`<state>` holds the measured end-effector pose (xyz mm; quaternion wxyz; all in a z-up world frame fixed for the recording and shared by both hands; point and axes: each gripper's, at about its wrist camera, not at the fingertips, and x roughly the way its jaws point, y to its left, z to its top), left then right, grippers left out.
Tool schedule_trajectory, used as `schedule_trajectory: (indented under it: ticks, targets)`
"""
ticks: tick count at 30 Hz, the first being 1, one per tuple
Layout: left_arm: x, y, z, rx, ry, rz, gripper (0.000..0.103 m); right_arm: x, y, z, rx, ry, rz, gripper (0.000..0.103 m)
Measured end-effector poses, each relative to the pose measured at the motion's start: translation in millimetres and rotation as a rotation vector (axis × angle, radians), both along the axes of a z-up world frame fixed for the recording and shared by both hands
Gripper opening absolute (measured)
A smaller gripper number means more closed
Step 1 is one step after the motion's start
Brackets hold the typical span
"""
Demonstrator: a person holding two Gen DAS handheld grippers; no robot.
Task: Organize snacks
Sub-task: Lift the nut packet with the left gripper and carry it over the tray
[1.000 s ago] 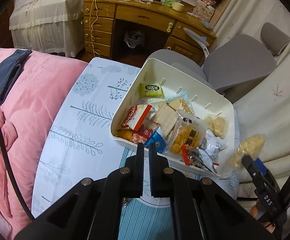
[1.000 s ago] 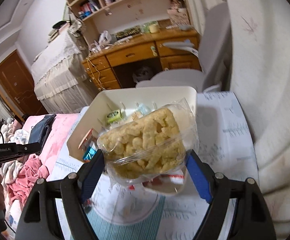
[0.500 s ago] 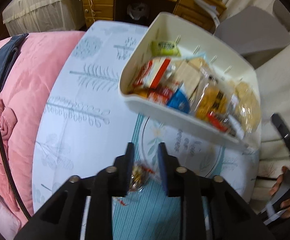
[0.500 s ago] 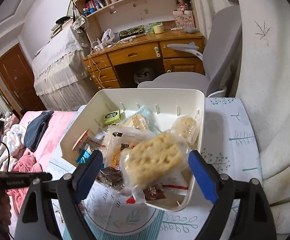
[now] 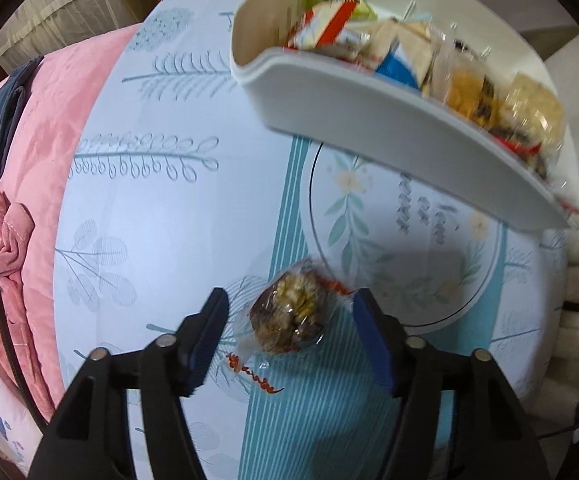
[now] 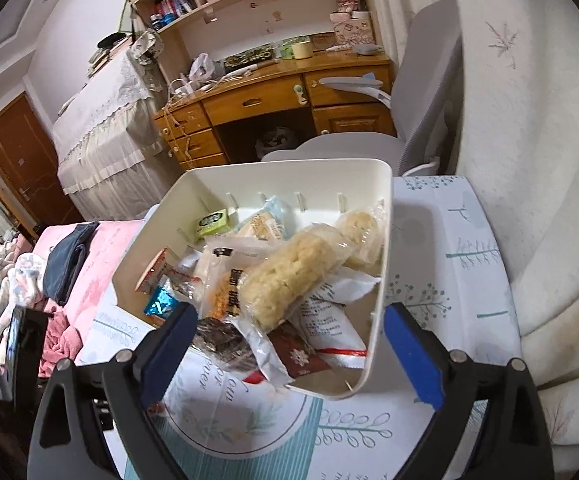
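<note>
Clear crinkly plastic wraps the nut snack (image 5: 289,312) lying on the counter (image 5: 161,208), low in the frame between the left hand-held gripper (image 5: 289,334), whose jaws have just been opening and touch nothing. The right hand-held gripper (image 6: 285,354) gapes empty before the cream bin (image 6: 381,280). A skewed pinch could catch only loose wrapper and let the snack slip.
</note>
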<state>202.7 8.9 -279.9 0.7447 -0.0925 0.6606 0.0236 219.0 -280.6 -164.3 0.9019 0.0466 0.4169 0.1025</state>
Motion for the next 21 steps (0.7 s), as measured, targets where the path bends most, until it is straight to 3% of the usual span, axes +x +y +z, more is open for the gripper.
schedule_trajectory:
  ticks: [4, 10, 20, 21]
  targets:
    - [-3.4, -5.5, -11.0, 0.017, 0.016, -0.024, 0.066, -5.4, -8.4, -2.8, -0.016, -0.007, -0.067, 0.096]
    - [-3.9, -10.0, -20.1, 0.026, 0.018, -0.036, 0.066, -10.3, -28.0, -16.8, -0.002, 0.055, -0.158, 0.096]
    - [2.1, -4.9, -34.5, 0.02, 0.027, -0.006, 0.065, -19.9, -43.5, -31.0, -0.009, 0.117, -0.228, 0.096]
    - [1.8, -4.8, -35.9, 0.018, 0.028, -0.008, 0.061, -20.3, -44.4, -32.4, -0.008, 0.123, -0.233, 0.096]
